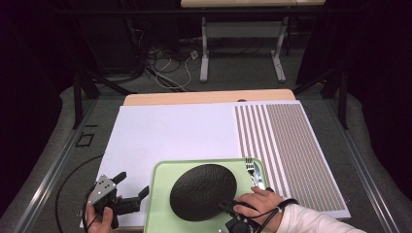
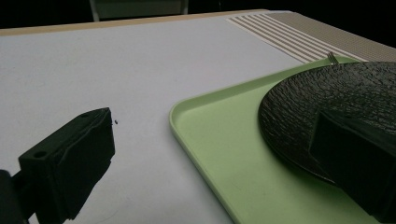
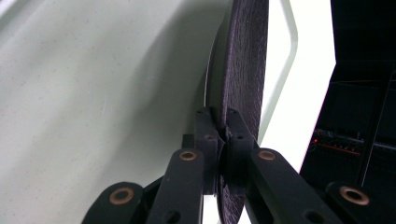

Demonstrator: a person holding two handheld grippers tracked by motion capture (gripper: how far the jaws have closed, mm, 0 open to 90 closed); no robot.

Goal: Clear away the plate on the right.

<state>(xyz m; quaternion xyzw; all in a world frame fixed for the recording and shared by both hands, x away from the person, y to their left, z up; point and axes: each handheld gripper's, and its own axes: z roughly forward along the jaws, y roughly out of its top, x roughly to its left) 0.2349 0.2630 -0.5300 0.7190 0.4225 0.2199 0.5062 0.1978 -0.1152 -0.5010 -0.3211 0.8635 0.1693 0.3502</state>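
Right claw (image 3: 223, 133) pinches near rim of round black textured plate (image 1: 203, 191). Plate lies on pale green plastic tray (image 1: 160, 204) at near edge of white desk (image 1: 165, 131). Left claw (image 1: 132, 185) wide open, empty, just left of tray. Metal fork (image 1: 253, 172) beside plate on tray.

The round black plate (image 1: 203, 191) has a rough, crackled matt skin, and it lies on a smooth pale green plastic tray (image 1: 161, 204) with a soft sheen. A shiny metal fork (image 1: 253, 172) glints beside it. The white counter sheet (image 1: 170, 131) looks like smooth matt paper, and the jaws of both grippers are dull black plastic.
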